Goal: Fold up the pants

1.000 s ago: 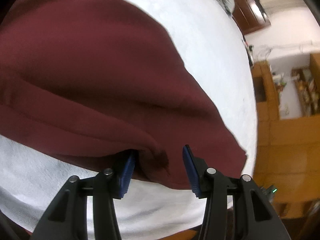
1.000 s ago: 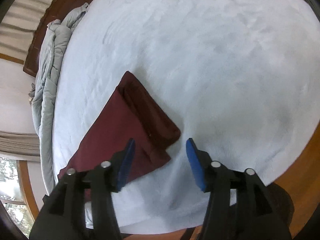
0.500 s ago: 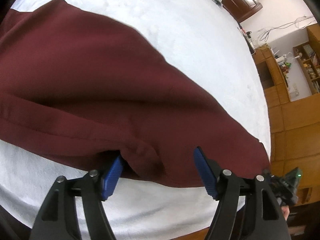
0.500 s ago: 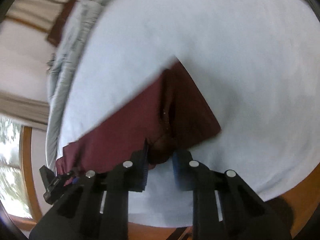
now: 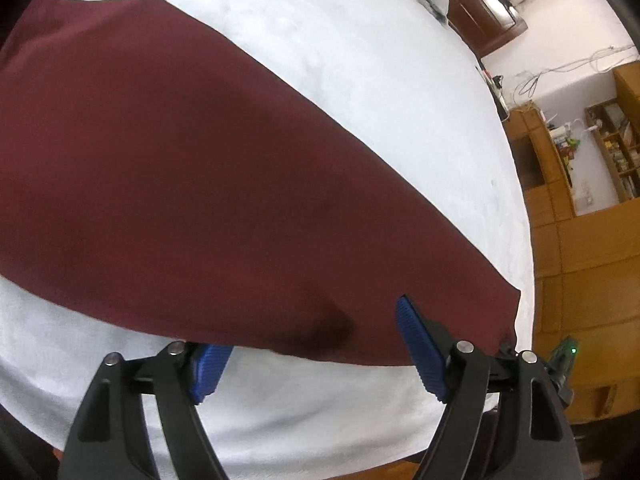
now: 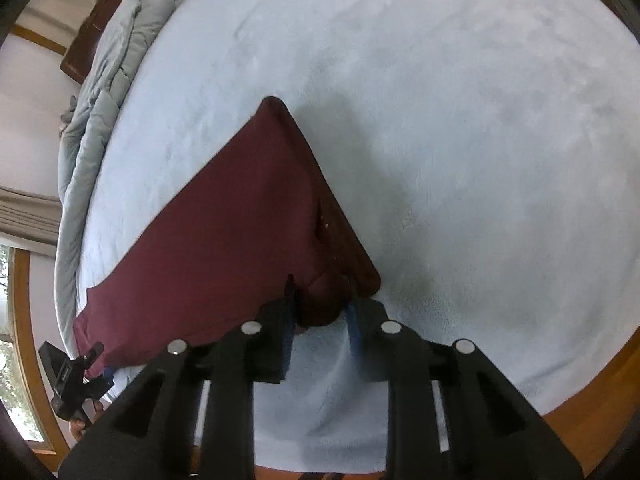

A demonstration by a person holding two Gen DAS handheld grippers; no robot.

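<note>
Dark red pants (image 5: 192, 184) lie folded lengthwise on a white bed cover (image 5: 360, 60). In the left wrist view my left gripper (image 5: 312, 344) is open at the near edge of the cloth, its jaws wide apart, one blue pad (image 5: 210, 368) under the cloth edge. In the right wrist view the pants (image 6: 224, 248) stretch away to the left, waistband end near me. My right gripper (image 6: 320, 312) is shut on a bunched corner of the pants at that end. The left gripper (image 6: 72, 372) shows small at the far end of the pants.
A grey duvet (image 6: 104, 92) is bunched along the far side of the bed by a wooden headboard. Wooden floor and shelves (image 5: 580, 184) lie beyond the bed's right edge. The white bed cover (image 6: 480, 140) spreads wide to the right of the pants.
My right gripper moved onto the waistband corner and shut on it. My left gripper opened wider at the leg end and the cloth there has smoothed out.
</note>
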